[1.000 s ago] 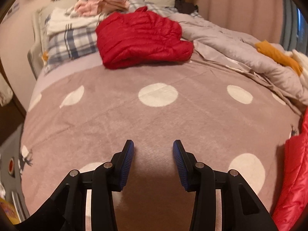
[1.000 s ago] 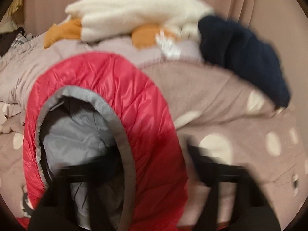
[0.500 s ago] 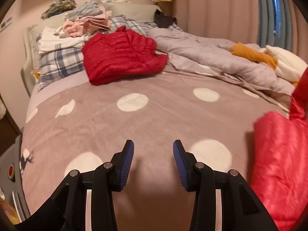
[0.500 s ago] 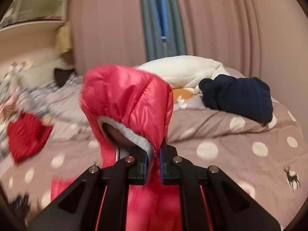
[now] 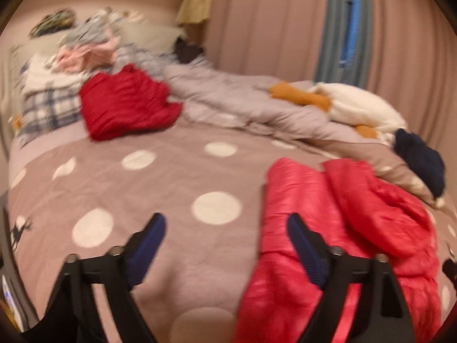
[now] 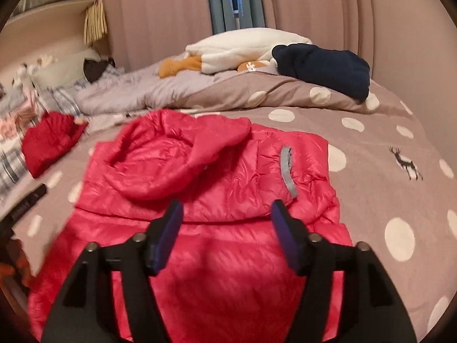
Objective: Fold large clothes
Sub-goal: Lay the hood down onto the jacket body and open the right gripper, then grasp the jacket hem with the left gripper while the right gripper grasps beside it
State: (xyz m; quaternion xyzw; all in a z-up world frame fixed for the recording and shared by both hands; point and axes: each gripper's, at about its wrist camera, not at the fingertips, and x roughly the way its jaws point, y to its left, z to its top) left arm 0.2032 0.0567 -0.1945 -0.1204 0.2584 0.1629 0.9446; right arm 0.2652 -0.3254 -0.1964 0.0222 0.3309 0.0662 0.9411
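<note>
- You are holding the right gripper (image 6: pixel 224 228) above the near part of the bright red puffer jacket (image 6: pixel 217 177); its jaws have just been opening, from a pinch on the jacket's hood half a second ago, and nothing is between them now.
- The jacket is now lying spread on the dotted blanket (image 6: pixel 371 171), hood (image 6: pixel 182 154) flopped over its far end, where it was hanging from your grip before; in my judgement you are passing from laying out to the first fold.
- You are carrying the left gripper (image 5: pixel 225 243) just left of that jacket; its jaws have just been opening too and are standing wide, empty.
- Count, red jackets: two, the spread one near you and a darker, bundled one (image 5: pixel 125 103) lying far left by the plaid pillow (image 5: pixel 48 108).
- Count, other heaps on the far right: one cream garment (image 6: pixel 245 48), one navy garment (image 6: pixel 322 68), one mustard piece (image 6: pixel 180 65).
- Count, grippers: two, both released.
</note>
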